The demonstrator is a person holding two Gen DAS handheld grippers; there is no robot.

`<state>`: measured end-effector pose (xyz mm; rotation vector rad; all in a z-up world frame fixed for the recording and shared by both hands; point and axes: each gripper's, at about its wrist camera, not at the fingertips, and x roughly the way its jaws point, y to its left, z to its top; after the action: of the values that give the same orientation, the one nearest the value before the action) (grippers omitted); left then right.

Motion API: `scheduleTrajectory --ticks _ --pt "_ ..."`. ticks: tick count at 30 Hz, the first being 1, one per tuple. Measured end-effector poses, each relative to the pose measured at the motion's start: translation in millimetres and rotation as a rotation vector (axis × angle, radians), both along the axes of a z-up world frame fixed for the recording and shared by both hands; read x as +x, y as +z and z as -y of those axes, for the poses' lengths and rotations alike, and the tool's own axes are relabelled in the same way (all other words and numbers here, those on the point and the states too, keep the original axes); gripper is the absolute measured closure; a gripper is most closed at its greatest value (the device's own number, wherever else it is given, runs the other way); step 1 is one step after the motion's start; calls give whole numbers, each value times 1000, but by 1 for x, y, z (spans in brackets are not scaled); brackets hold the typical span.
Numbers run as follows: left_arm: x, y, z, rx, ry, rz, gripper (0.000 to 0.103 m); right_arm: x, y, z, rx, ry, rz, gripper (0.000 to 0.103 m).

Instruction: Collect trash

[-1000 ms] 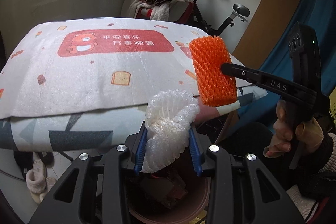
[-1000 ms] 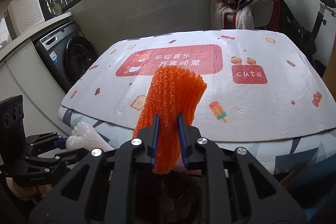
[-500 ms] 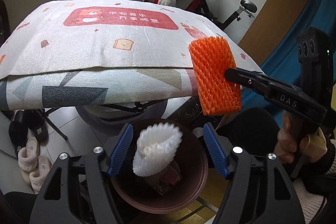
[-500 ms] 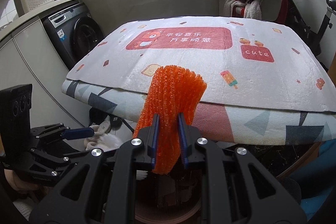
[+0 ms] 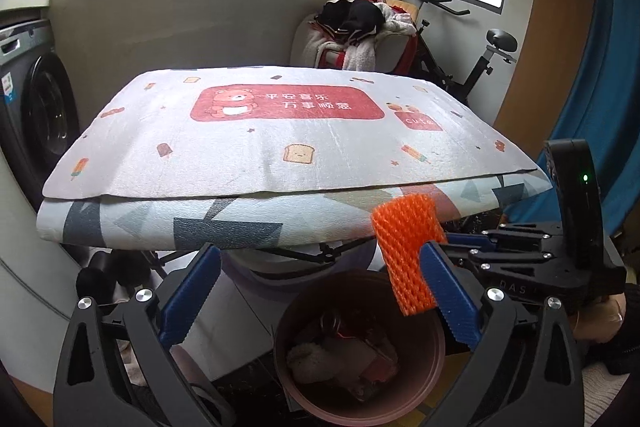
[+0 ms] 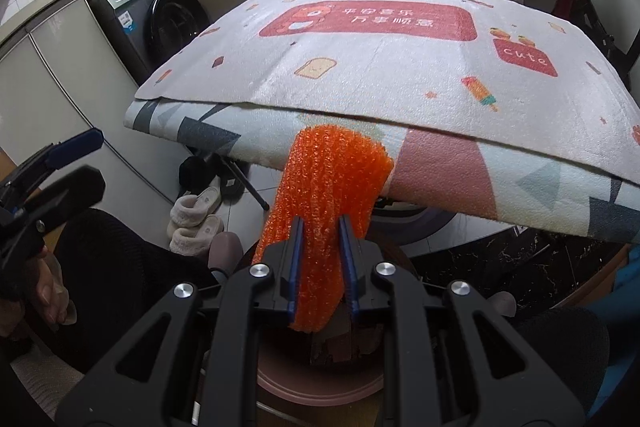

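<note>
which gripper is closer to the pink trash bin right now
Right. The right gripper, shut on the orange foam net, hangs directly above the trash bin; the open left gripper sits farther back.

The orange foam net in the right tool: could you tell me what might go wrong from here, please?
1. The foam net hangs near the bin rim in the left view, so it might land outside on release.
2. It sits just under the tablecloth edge and could snag there.
3. The open left tool hovers beside the bin; the tools might bump.
</note>
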<state>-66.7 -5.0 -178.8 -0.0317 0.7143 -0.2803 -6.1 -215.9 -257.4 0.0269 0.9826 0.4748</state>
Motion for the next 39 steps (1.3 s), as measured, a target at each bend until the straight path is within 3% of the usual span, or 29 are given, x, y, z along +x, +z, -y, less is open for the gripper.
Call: scheduleTrajectory --ticks 8,11,17,19,22,32,35,39 --pt "3 -9 -12 2 73 -39 6 1 -18 -12 -72 34 -66 79" --pt "4 -12 -15 0 84 -50 6 1 -20 -15 -76 44 -74 72" --pt "4 -14 -17 -5 98 -61 6 1 -19 -16 -81 44 -68 35" --pt "4 -14 -18 -4 102 -58 6 0 -17 -16 -79 43 -55 15" --pt "4 -12 -19 -8 108 -49 6 -1 -15 -17 -86 48 -41 7" --pt "4 -4 -19 25 136 -18 6 0 -6 -16 -128 11 17 6" --pt "6 6 -17 71 129 25 6 1 5 -14 -140 -9 55 6" --pt "10 33 -17 66 131 101 6 4 33 -9 -155 -32 138 6"
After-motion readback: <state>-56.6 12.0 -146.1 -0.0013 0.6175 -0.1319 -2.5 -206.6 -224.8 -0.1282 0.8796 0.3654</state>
